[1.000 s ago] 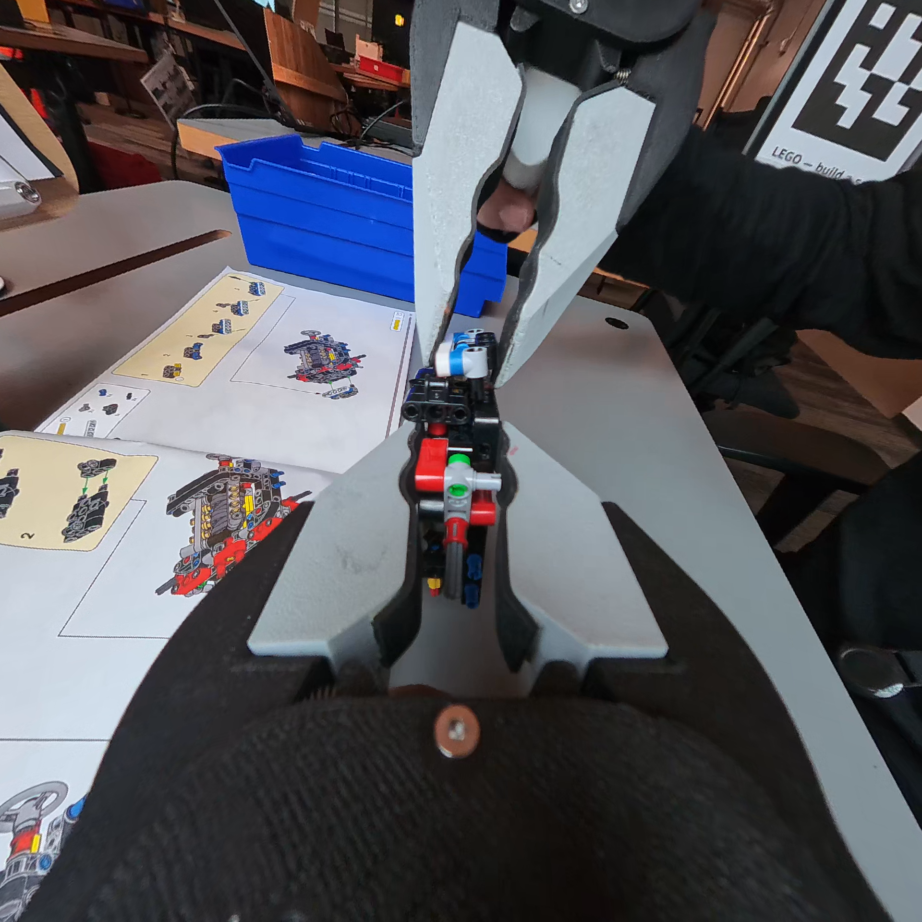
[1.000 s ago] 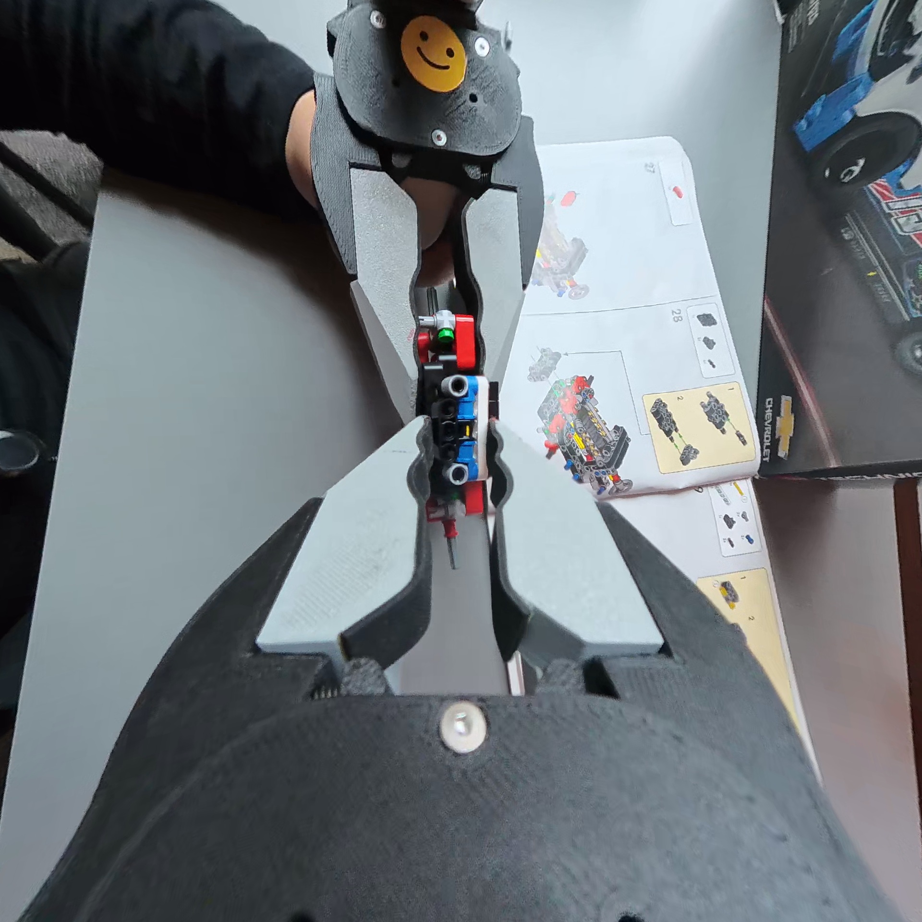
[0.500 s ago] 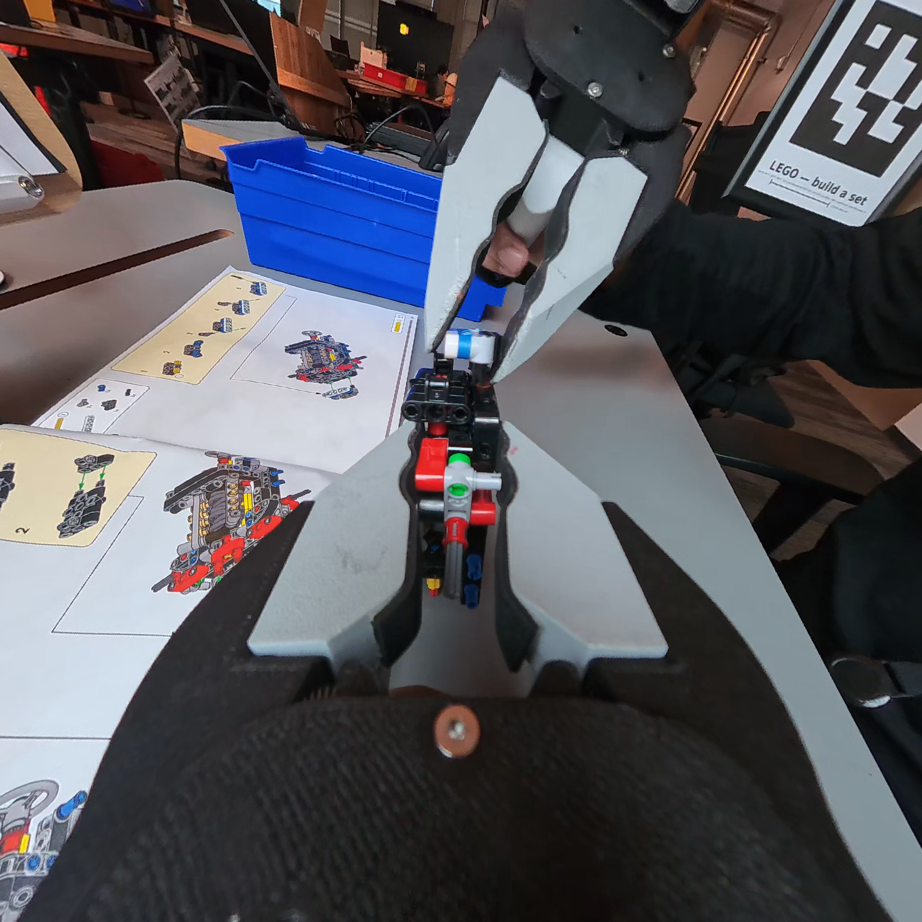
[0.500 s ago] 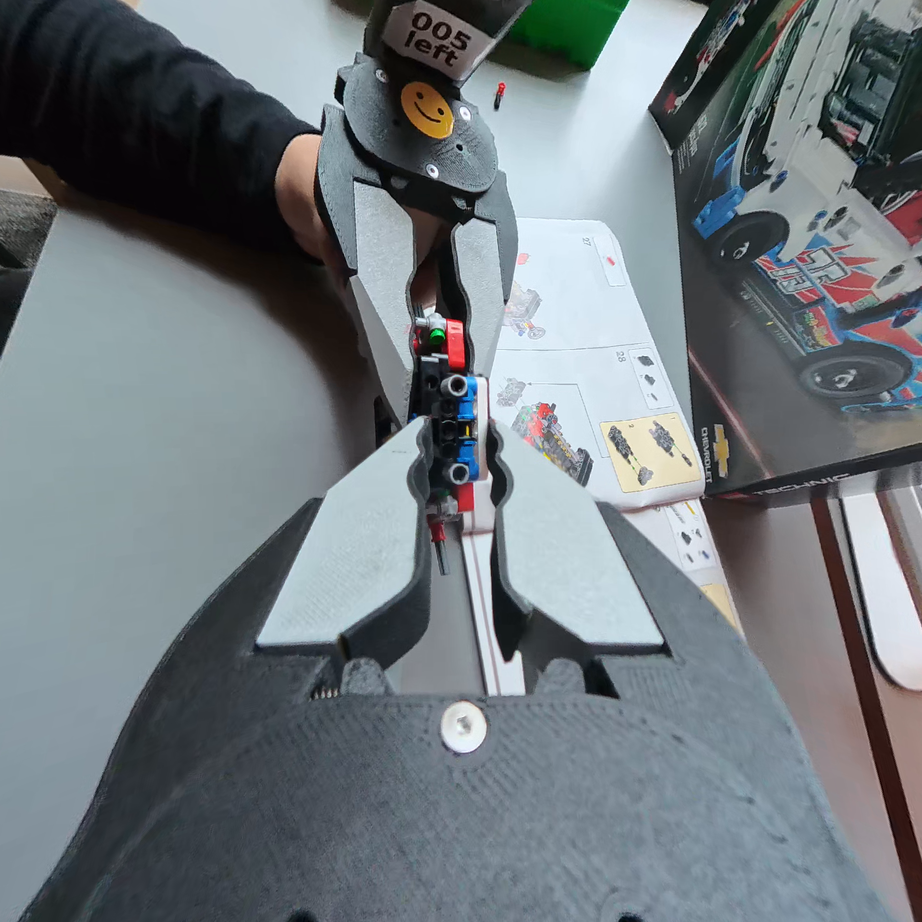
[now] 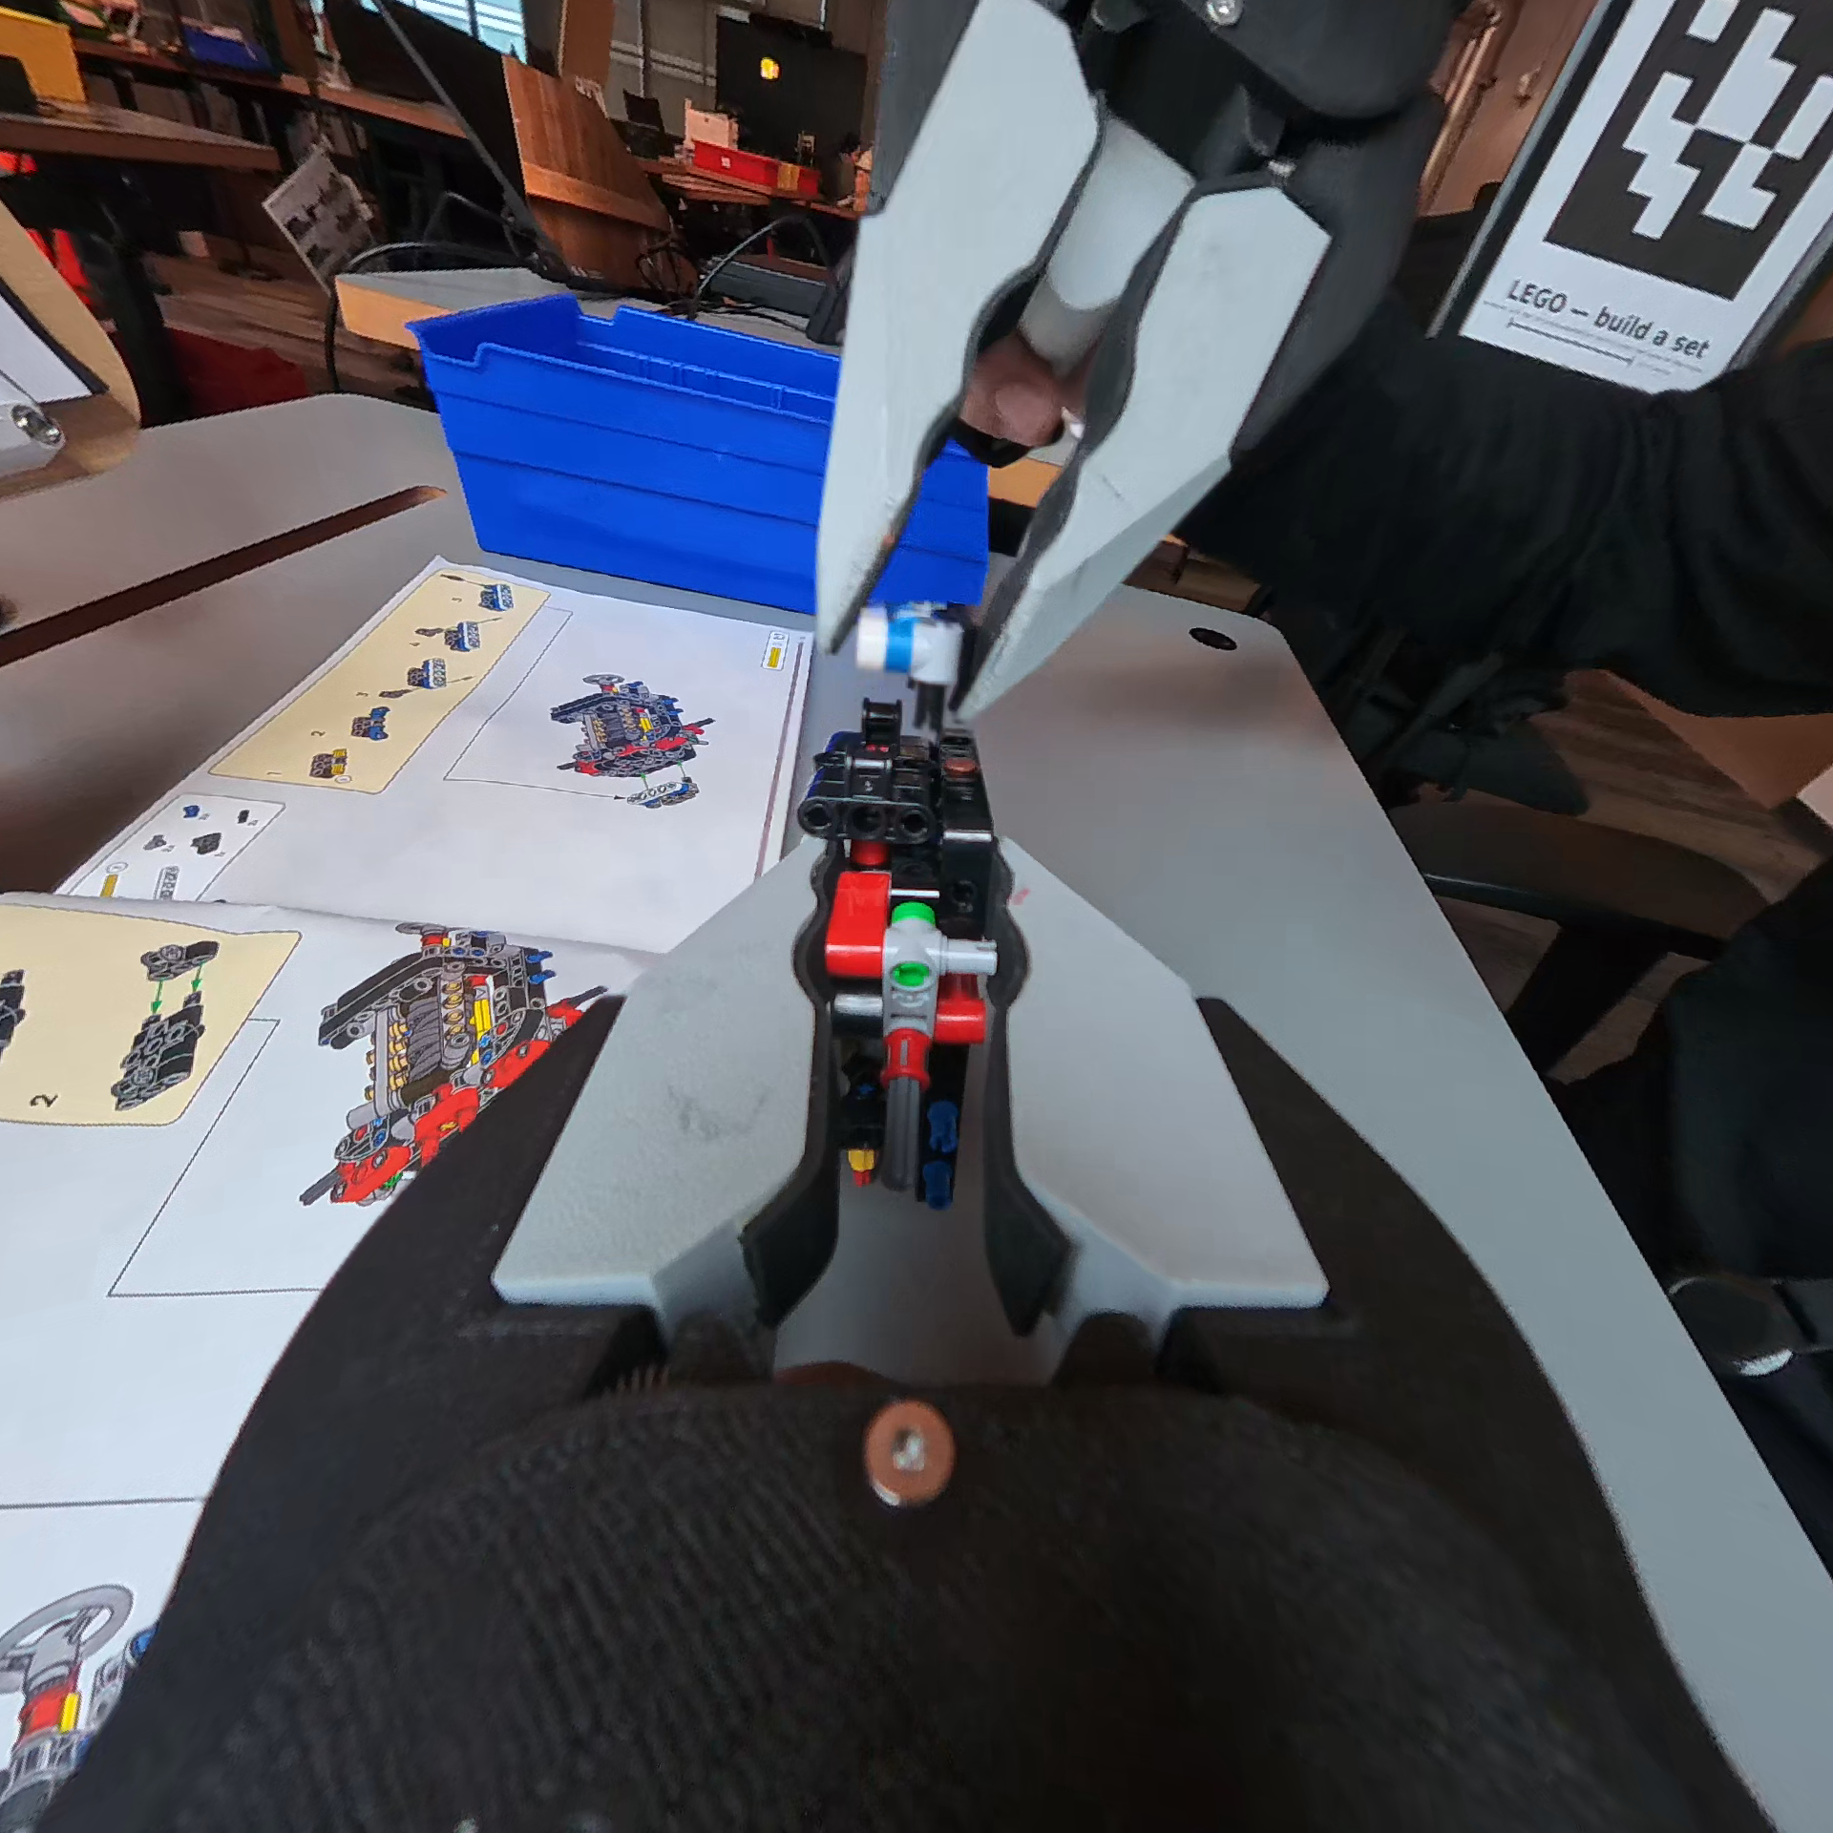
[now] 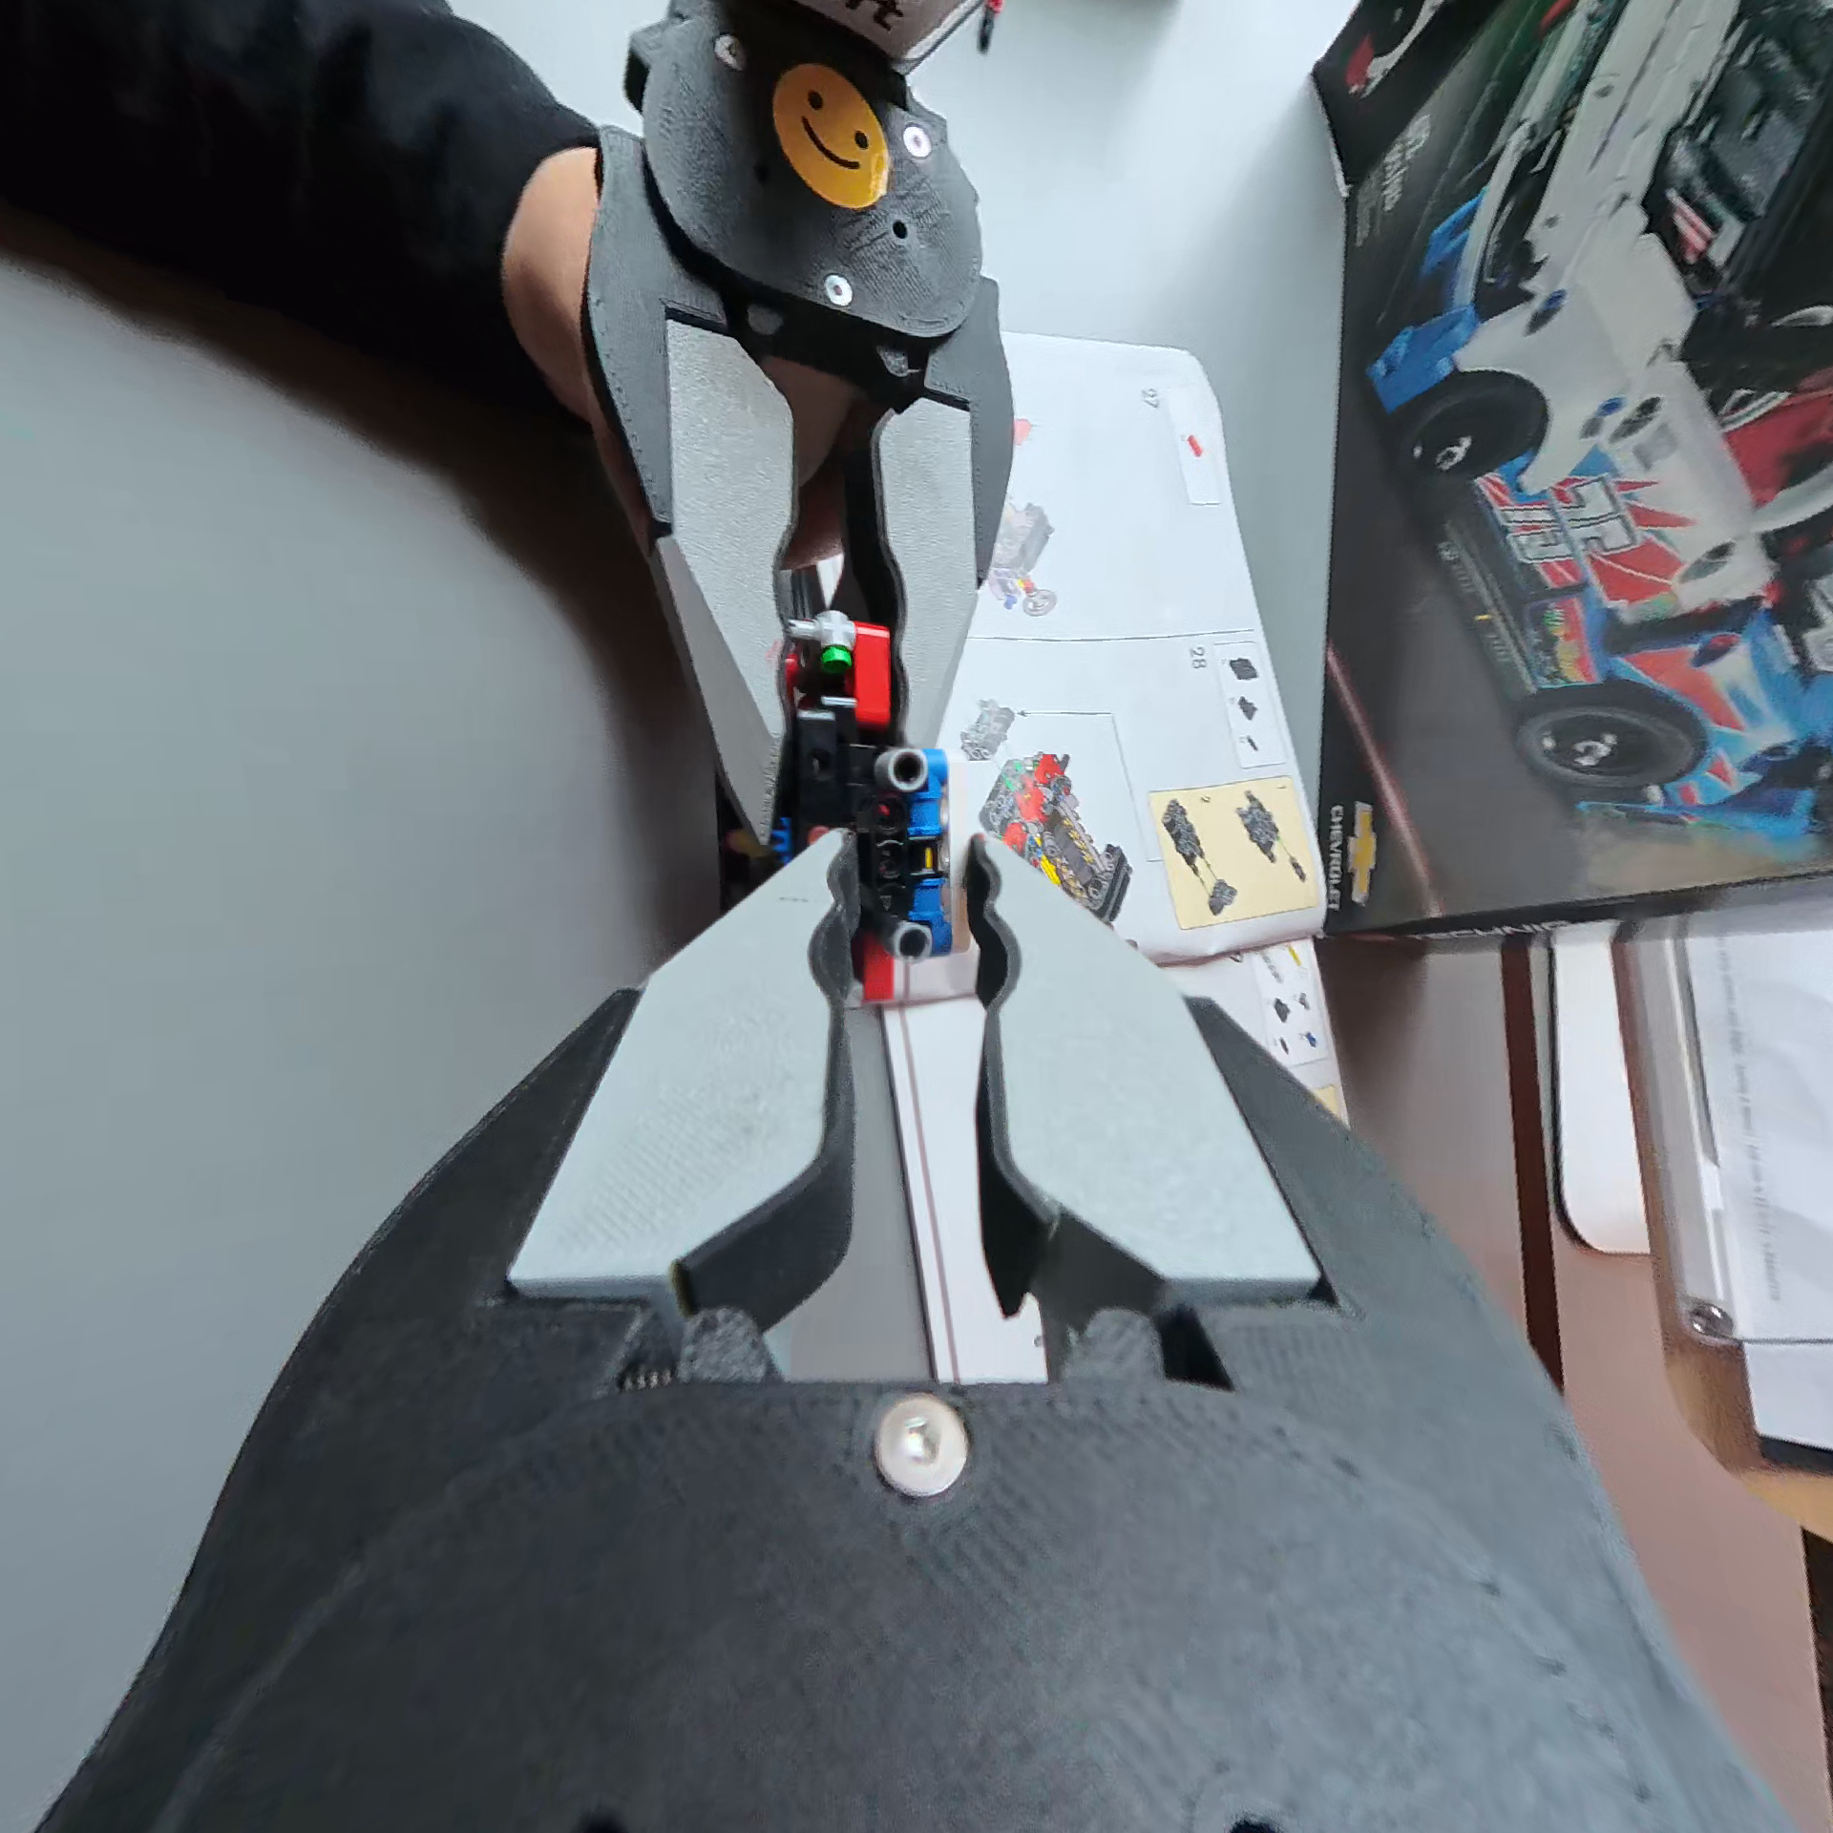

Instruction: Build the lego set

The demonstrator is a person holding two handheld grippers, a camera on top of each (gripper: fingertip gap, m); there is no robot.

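Note:
My left gripper (image 5: 908,873) is shut on a partly built lego assembly (image 5: 898,952) of black, red and grey parts, held above the grey table (image 5: 1190,794). My right gripper (image 5: 908,660) comes down from above, shut on a small blue and white piece (image 5: 905,640). That piece hangs just above the assembly's black top beam (image 5: 868,818), with a small gap between them. In the right wrist view the blue and white piece (image 6: 927,843) sits between my right gripper's (image 6: 911,863) fingertips. The left gripper (image 6: 843,764) holds the assembly (image 6: 843,684) behind it.
An open instruction booklet (image 5: 446,794) lies left of the grippers and also shows in the right wrist view (image 6: 1141,595). A blue bin (image 5: 674,446) stands behind it. The set's box (image 6: 1587,446) lies beside the booklet. The table edge (image 5: 1488,992) runs close on the right.
My right gripper has risen with the blue and white piece; it was against the assembly's top and now hangs clear of it. The left gripper has held the assembly still.

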